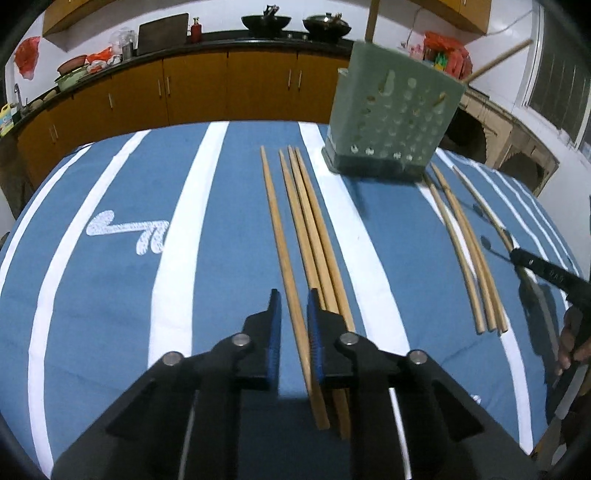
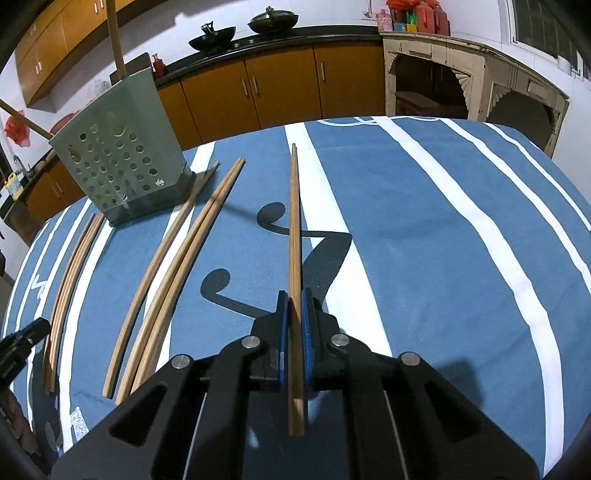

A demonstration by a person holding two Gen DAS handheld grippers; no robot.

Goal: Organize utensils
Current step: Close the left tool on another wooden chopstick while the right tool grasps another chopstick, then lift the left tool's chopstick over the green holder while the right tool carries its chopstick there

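Right gripper: jaws clamped on single chopstick, gripped near thick end so tip leads toward perforated holder. Left gripper: jaws narrowed around leftmost chopstick on striped cloth; contact unconfirmed. Other chopsticks lie loose near holder.

You're in a home kitchen: woks on the far stove, orange cabinets under a dark worktop, sink tap far left.

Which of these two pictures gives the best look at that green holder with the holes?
The left wrist view: the green holder stands nearly head-on, its holed front plain. The right wrist view shows it off to the left, seen at an angle.
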